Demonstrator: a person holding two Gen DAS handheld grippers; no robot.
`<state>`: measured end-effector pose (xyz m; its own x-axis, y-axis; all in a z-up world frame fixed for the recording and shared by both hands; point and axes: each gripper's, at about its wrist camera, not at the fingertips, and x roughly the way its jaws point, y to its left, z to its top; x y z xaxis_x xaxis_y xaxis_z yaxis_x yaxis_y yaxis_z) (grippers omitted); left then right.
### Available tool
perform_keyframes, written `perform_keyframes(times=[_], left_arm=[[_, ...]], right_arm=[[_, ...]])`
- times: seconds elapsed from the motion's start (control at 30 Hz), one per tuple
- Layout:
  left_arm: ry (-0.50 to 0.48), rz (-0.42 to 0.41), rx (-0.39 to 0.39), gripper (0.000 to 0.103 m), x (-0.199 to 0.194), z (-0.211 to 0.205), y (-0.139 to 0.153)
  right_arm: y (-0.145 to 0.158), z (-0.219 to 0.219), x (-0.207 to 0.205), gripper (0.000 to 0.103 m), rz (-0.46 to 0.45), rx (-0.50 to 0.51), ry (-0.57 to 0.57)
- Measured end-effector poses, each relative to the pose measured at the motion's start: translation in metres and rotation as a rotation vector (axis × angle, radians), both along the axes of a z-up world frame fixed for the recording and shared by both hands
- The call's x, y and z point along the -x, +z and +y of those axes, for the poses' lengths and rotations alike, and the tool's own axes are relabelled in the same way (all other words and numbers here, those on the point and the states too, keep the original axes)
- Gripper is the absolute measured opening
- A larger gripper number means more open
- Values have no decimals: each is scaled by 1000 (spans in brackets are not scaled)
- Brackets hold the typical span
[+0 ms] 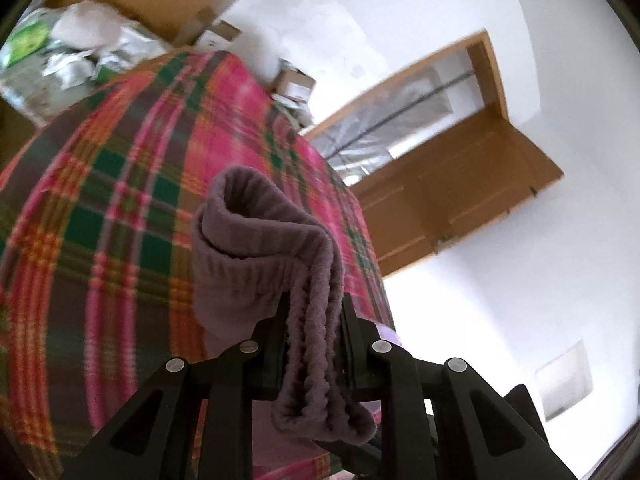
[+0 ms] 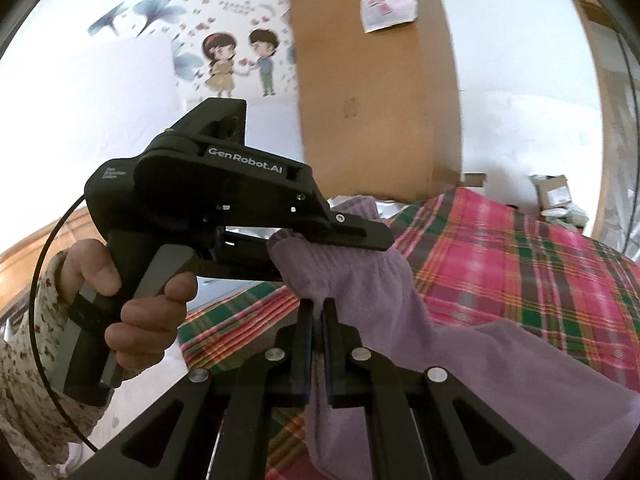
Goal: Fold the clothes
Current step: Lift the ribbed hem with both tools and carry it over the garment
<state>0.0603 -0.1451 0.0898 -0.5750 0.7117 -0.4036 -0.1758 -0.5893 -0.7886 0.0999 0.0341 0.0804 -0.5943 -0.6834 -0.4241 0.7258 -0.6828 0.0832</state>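
Right wrist view: two grippers, left gripper and right gripper, jaws each pinching one purple garment.

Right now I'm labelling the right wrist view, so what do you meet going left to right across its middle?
Floral sleeve → hand on the left hand-held gripper → purple garment → plaid bedspread.
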Motion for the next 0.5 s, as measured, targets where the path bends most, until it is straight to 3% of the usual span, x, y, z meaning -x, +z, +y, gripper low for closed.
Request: perform_keyframes(times=[0.5], left_arm=[[-184,-3,-8,21,37,92,3]], right_arm=[[14,81,-15,4,-2,46,-196]])
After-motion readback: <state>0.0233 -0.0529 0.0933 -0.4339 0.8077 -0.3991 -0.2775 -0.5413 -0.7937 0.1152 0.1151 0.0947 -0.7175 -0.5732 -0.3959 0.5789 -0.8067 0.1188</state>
